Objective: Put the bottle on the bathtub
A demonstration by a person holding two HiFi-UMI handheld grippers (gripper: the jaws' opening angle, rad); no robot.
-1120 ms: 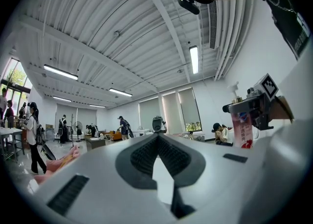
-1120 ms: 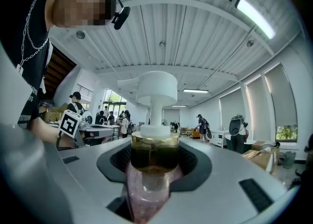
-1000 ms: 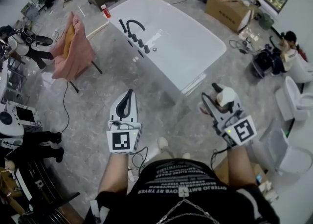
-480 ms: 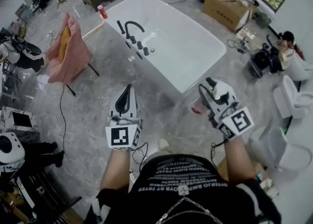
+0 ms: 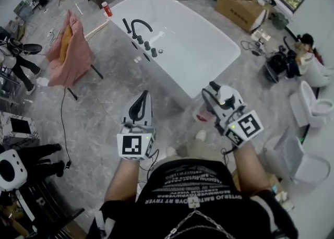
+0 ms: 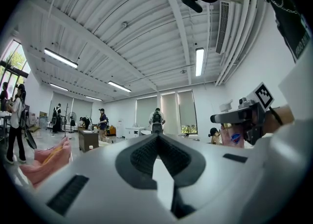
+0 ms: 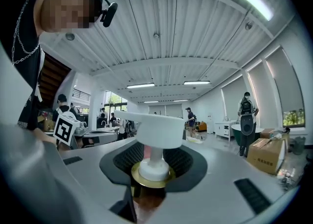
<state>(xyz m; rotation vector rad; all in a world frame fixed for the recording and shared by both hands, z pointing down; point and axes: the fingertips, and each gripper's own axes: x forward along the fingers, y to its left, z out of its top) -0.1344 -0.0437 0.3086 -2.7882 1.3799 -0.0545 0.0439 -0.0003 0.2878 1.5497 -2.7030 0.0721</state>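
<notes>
Over the grey floor, just short of the bathtub's near corner, I see the right gripper carrying the bottle. Its fingers have just been closing and now clamp the bottle about the neck, at the gold collar. The white pump head stands upright above them, its spout pointing left in the right gripper view. The bottle's body is pinkish. It hangs in the air near the bathtub, apart from it and not yet on it.

Left gripper: level, beside the right one but well apart. Its fingers are closed tip to tip with nothing between them.

Surroundings as I read them:
- The bathtub is white, with a black faucet on its left rim.
- A red container stands by the bathtub's far left corner.
- A pink cloth is draped to the left of the bathtub.
- A cardboard box sits beyond the bathtub, and a toilet is at right.
- People stand far off in both gripper views.
</notes>
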